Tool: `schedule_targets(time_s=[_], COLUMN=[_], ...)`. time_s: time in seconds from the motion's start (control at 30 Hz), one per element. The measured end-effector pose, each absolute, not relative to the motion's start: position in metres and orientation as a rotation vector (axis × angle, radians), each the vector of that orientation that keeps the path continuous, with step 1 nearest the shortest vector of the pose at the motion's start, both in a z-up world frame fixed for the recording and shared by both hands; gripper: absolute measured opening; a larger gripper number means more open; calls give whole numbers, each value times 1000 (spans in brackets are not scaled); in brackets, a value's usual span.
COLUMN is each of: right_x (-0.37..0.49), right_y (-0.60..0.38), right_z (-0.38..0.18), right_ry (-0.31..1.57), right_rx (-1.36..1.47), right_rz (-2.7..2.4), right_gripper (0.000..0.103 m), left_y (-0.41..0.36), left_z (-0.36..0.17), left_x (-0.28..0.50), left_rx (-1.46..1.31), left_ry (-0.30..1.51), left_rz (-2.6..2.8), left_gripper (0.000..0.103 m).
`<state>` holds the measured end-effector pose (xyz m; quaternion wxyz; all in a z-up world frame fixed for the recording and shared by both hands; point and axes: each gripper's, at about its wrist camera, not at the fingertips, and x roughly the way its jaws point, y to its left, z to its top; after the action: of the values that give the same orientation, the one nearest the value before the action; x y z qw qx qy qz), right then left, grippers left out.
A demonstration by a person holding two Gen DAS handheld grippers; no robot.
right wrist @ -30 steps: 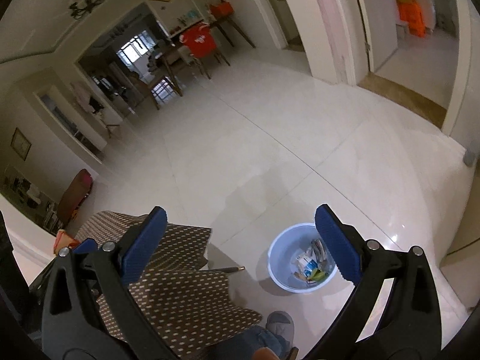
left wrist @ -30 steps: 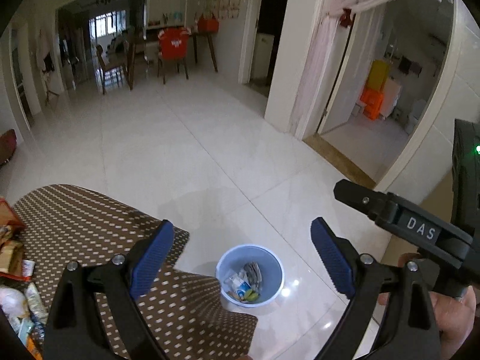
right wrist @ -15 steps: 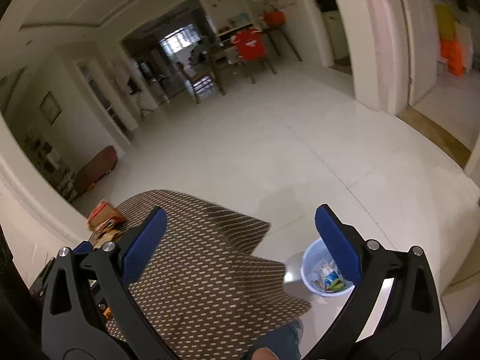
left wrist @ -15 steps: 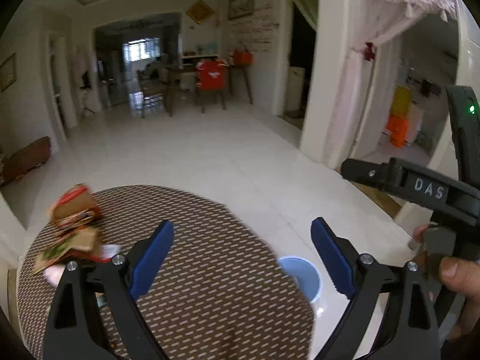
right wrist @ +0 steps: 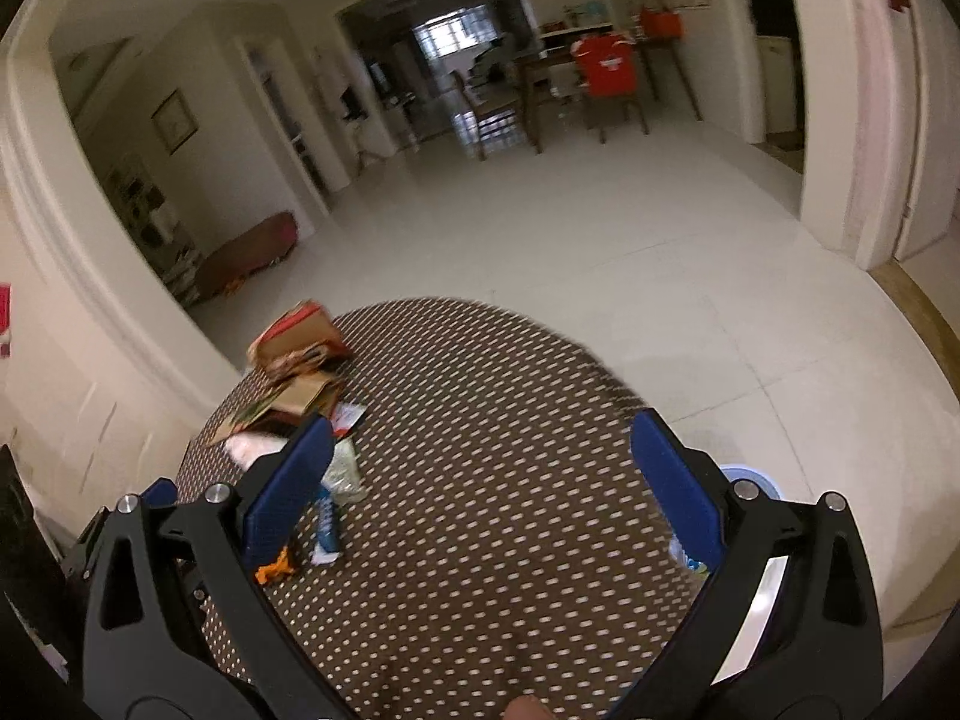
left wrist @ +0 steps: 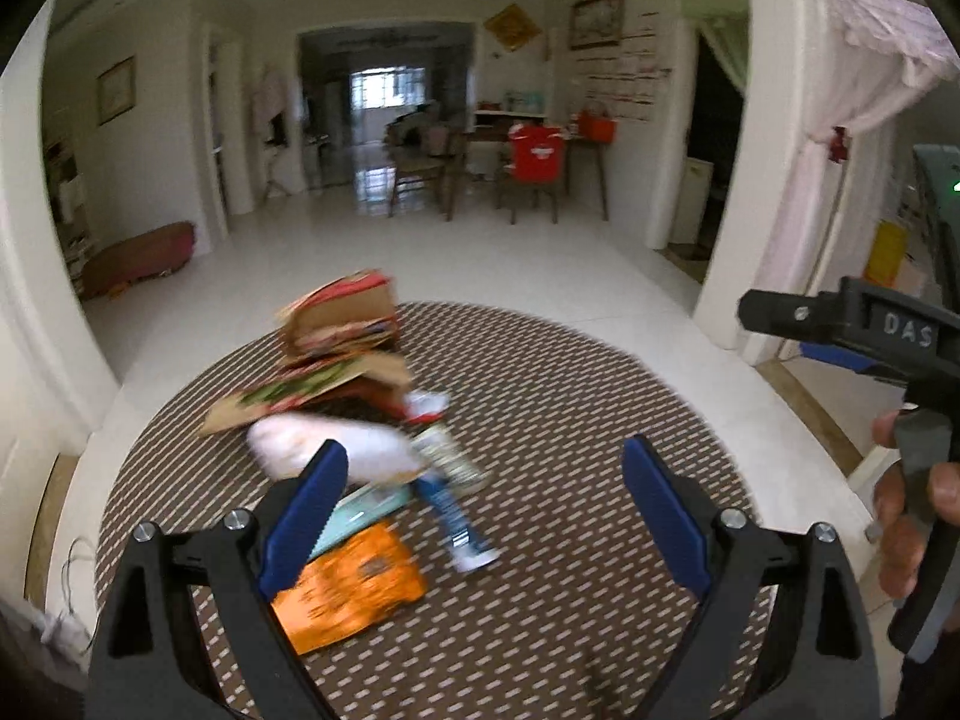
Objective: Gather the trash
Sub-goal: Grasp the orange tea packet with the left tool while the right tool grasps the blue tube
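Left wrist view: left gripper (left wrist: 483, 516) spread, empty; right gripper (right wrist: 480, 480) likewise. Lower centre-left, orange wrapper (left wrist: 348, 588) on dotted table (left wrist: 570, 420): judged light, crinkly, slippery; pinch an edge. Beyond, white bag (left wrist: 336, 450), cardboard scraps (left wrist: 342, 336).

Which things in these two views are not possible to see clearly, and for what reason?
- Trash pile, left wrist view: motion blur, labels unreadable.
- Orange packet, left wrist view: partly behind the gripper finger.
- Blue bin, right wrist view: only the rim shows, behind the right gripper and table.
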<state>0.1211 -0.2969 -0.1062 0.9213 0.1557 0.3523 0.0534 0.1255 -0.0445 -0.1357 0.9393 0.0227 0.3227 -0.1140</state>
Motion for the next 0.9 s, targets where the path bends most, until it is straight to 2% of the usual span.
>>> schedule_targets(time_s=[0.23,0.47,0.5,0.57,0.6,0.67,0.83,0.9], right_x=[123,125,125,128,130,133,143,150], right_y=[-254,-248,-250,-246,-243,-230,-189,-169], right_z=[-126,-142,-145,-152,-156,-163,-182,-191], right_ry=[775,813,818,838,850,868,914,941], right_rx=[282,265,264,262,255,239,164,129], right_rz=[156,183,188,203,212,242,339,370], right_gripper=[97,97,97,97,97,97,95,84], left_y=[-8,-5,-4,-2,0,2,14,22], left_z=[-184,-228,-233,-245,-246,-245,-244,-242], left_x=[121,141,145,155,156,153,135,127], left_rx=[26,38,33,2,-16,-14,-45,-65], left_ry=[743,821,830,895,899,887,877,869], left_rz=[-136,-42,-37,-57,-61,-78,-114,-125], left_gripper=[91,90,86,57,57,43,38,37])
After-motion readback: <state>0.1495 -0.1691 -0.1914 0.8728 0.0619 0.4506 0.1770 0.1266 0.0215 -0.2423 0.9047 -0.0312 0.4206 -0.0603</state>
